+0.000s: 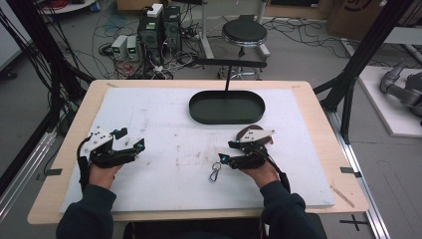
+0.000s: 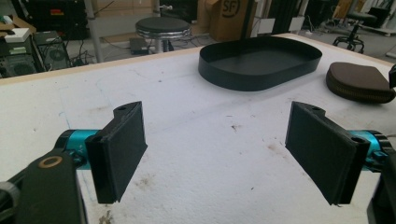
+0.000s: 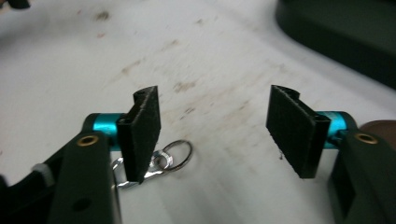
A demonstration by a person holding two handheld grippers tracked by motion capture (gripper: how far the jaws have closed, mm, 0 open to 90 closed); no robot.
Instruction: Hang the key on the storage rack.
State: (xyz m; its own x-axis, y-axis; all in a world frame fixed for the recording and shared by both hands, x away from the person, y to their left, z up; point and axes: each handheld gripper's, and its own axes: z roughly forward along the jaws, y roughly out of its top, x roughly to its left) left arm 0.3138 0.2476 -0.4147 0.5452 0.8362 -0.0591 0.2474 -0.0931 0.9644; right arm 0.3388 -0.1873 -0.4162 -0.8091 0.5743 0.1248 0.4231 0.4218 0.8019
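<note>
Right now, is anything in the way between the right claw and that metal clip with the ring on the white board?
Nothing visible is. The right claw hangs open right beside the metal clip, with bare white board between them. In the right gripper view the clip lies partly behind one pad, not between the pads. The brown pouch lies on the claw's far side.

The high view looks forward and down from above the person's side, taking in the whole white foam-covered worktop [image 1: 164, 149], with the floor, cables and a black round stool [image 1: 244, 32] behind it. The left gripper view sits low and close over the worktop, facing across it toward the black oval metal tray [image 2: 261, 63] and the brown rounded leather pouch [image 2: 357, 81], both also seen from above. The right gripper view is nearer still, tilted down at the stained surface beside the silver metal carabiner clip with key ring [image 3: 163, 161], which the high view shares, with the tray's edge at its top right.
</note>
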